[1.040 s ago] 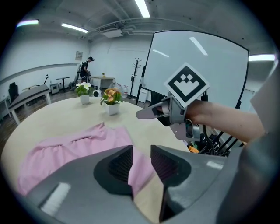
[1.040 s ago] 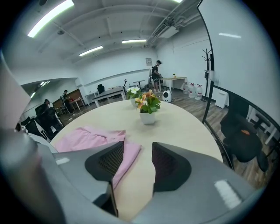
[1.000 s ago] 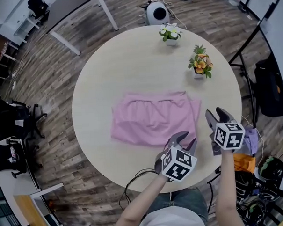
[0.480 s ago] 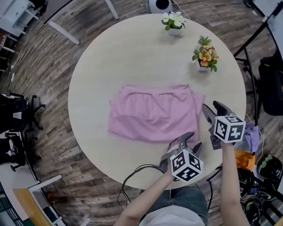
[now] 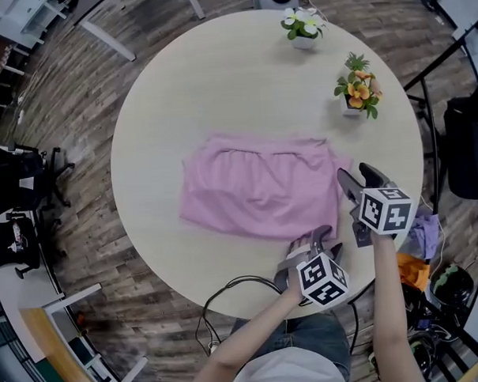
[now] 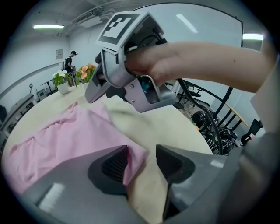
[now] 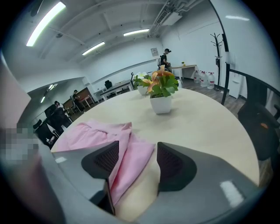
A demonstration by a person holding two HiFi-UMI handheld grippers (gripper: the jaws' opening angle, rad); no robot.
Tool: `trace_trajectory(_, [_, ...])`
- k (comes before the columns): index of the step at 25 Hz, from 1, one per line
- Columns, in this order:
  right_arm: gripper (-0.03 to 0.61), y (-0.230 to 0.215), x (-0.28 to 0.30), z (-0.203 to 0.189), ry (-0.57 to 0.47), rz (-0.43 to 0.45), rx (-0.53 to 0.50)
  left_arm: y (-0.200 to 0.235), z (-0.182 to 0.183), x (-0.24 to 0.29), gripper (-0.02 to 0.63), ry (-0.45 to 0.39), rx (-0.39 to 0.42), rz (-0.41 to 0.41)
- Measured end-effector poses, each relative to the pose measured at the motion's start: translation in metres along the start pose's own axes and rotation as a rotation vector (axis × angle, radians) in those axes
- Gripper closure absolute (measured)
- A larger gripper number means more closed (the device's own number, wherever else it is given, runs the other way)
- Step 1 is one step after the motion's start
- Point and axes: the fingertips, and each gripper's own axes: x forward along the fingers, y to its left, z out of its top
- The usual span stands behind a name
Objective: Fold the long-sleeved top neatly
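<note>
Head view: the pink top (image 5: 255, 195) lies on the round surface (image 5: 218, 84) as a wide rectangle, sleeves out of sight. It looks partway folded, with more folds likely to come.

Left gripper view: the left gripper (image 6: 142, 159) gapes, with the top's near corner between its jaws, ungrasped.

Right gripper view: the right gripper (image 7: 136, 158) is likewise released over the top's edge. Contact is unclear.

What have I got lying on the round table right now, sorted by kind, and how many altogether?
Pink top: 1
Potted plants: 2 (white-flowered plant, orange-flowered plant)
Total: 3
</note>
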Motion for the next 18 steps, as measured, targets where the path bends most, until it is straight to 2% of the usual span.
trace_trajectory(5, [0.252, 0.004, 0.011, 0.002, 0.007, 0.011, 0.01, -0.001, -0.006, 0.006, 0.413, 0.019, 0.005, 0.02])
trace_trajectory(11, [0.229, 0.01, 0.026, -0.005, 0.049, 0.032, -0.019, 0.0, -0.01, 0.012, 0.44, 0.034, 0.074, 0.081])
trace_trajectory(16, [0.29, 0.01, 0.034, -0.017, 0.096, 0.001, -0.12, 0.0, -0.009, 0.011, 0.454, 0.018, 0.08, 0.085])
trace_trajectory(18, [0.315, 0.01, 0.036, -0.02, 0.097, -0.024, -0.187, 0.003, -0.01, 0.01, 0.49, 0.015, 0.077, 0.096])
